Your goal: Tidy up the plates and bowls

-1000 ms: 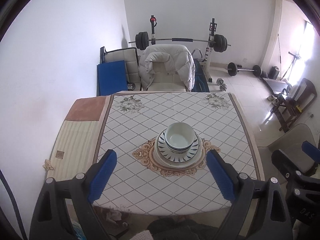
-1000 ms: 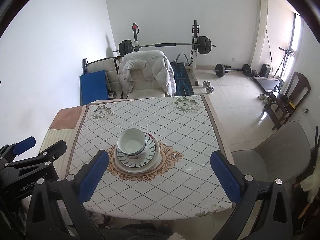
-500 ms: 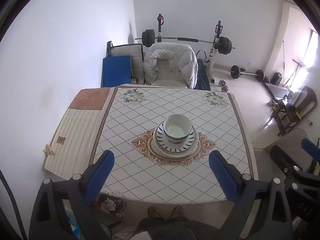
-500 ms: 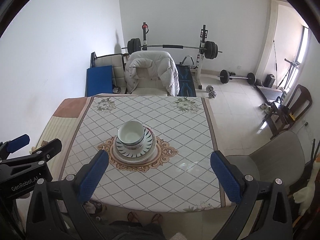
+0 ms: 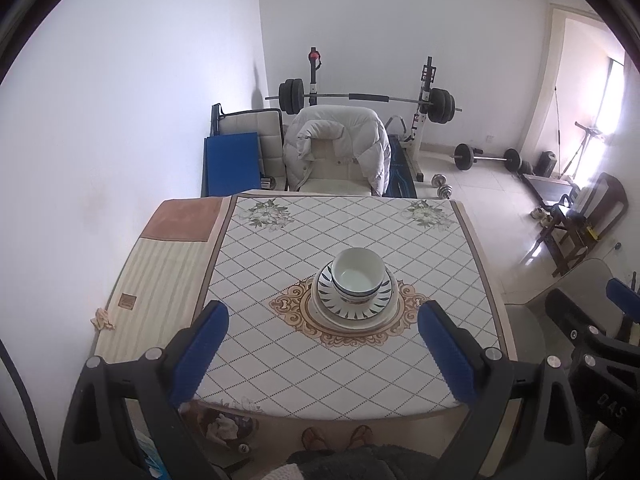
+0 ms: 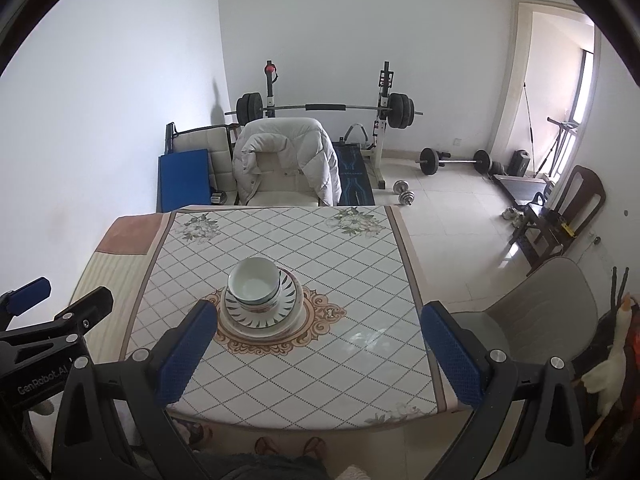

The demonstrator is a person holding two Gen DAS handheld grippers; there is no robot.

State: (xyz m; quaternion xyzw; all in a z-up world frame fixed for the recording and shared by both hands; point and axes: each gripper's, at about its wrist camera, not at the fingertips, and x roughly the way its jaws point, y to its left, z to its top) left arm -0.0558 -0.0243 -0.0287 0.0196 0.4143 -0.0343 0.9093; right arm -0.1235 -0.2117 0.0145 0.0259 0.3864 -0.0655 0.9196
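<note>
A white bowl (image 5: 357,274) sits nested in another bowl on a blue-patterned plate (image 5: 354,305), which rests on a larger white plate at the middle of the table (image 5: 280,352). The same stack shows in the right wrist view, with the bowl (image 6: 254,278) on the plate (image 6: 262,314). My left gripper (image 5: 323,354) is open and empty, high above the table's near edge. My right gripper (image 6: 318,354) is open and empty, also held high and back from the stack.
A chair with a white jacket (image 5: 338,148) stands at the table's far side. A grey chair (image 6: 532,316) stands to the right. A weight bench and barbell (image 5: 360,98) stand by the far wall. A striped cloth (image 5: 156,276) covers the table's left part.
Both grippers have risen and pulled back from the table, so the stack looks smaller and the person's feet show below the near edge. The dishes have not moved.
</note>
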